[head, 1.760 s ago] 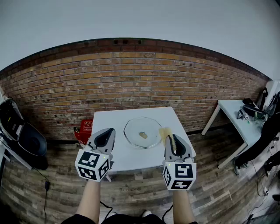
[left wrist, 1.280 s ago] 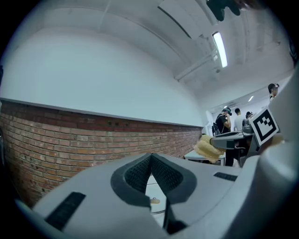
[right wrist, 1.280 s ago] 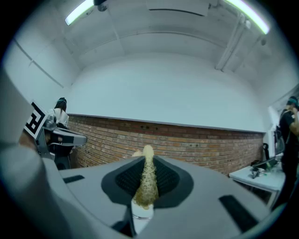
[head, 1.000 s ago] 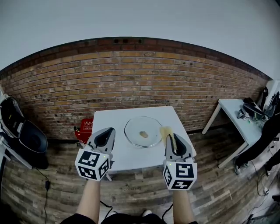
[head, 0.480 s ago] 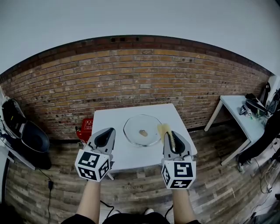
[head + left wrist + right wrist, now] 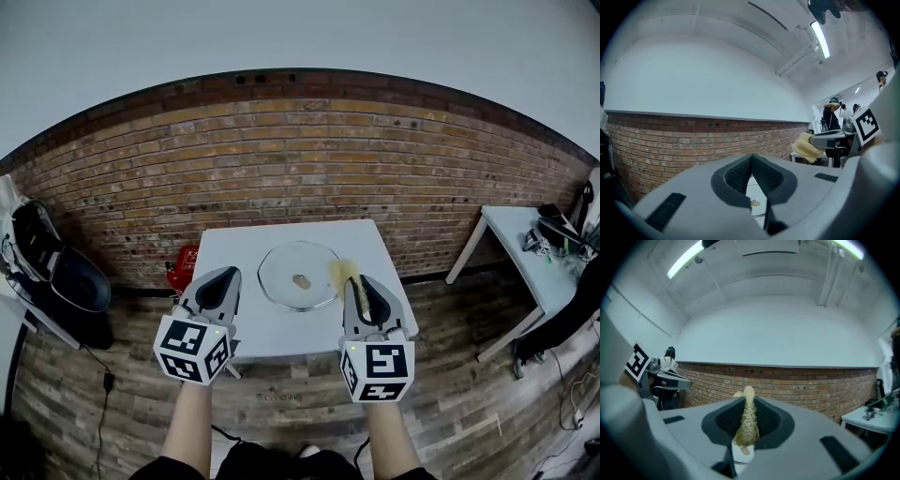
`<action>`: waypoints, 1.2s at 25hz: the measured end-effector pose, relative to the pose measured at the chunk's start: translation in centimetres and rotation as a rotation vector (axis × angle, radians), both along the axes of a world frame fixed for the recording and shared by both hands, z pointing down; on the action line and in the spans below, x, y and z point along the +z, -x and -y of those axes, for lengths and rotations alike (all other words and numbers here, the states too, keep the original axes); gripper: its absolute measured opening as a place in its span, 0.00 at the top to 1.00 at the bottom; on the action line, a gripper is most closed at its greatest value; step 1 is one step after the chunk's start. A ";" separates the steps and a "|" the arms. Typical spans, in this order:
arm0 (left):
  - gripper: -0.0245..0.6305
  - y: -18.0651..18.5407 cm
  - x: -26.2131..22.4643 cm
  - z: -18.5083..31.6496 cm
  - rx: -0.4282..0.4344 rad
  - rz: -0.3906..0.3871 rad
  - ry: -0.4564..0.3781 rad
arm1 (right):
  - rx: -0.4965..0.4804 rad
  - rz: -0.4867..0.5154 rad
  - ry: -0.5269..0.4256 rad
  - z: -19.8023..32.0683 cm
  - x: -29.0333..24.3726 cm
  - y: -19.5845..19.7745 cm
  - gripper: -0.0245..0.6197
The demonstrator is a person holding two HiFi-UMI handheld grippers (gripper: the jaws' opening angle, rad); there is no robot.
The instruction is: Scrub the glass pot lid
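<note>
- My left gripper (image 6: 751,159) has its jaws pressed together, with nothing between them.
- My right gripper (image 6: 746,404) is clamped on a yellow sponge (image 6: 748,423), and the sponge sticks out beyond the jaw tips.
- The glass pot lid (image 6: 281,264) lies flat in the middle of the white table (image 6: 281,333), with its knob (image 6: 301,280) pointing up.
- In the head view the lid is ahead of both grippers, and the sponge appears just beside its right rim.
</note>
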State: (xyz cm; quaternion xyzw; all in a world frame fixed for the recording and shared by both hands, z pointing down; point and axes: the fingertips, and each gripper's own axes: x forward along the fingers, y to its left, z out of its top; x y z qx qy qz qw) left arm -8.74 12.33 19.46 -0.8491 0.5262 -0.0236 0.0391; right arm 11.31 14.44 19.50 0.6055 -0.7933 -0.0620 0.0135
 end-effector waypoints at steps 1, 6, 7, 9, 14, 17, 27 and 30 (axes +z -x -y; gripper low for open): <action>0.95 -0.2 0.0 0.0 -0.004 0.002 0.000 | -0.003 0.002 0.001 0.2 0.1 -0.3 0.87; 0.95 -0.5 0.2 0.7 -0.027 0.008 -0.001 | -0.025 0.002 0.001 1.0 0.3 -0.8 0.87; 0.95 -0.6 0.2 1.0 -0.030 0.008 -0.004 | -0.027 0.001 -0.001 1.3 0.3 -0.9 0.87; 0.95 -0.6 0.3 1.5 -0.030 0.007 -0.006 | -0.028 -0.001 -0.003 1.8 0.4 -0.9 0.87; 0.95 -0.3 0.3 3.8 -0.017 0.006 -0.018 | -0.017 -0.002 -0.009 3.7 0.6 -0.7 0.87; 0.95 0.0 0.7 5.8 -0.002 0.006 -0.020 | 0.001 -0.007 -0.018 5.3 0.8 -0.4 0.87; 0.95 0.6 1.8 13.3 0.039 0.014 -0.002 | 0.021 -0.003 -0.009 12.2 1.5 1.2 0.87; 0.95 0.9 2.7 15.0 0.039 0.012 0.015 | 0.022 -0.008 0.007 13.9 2.1 1.4 0.87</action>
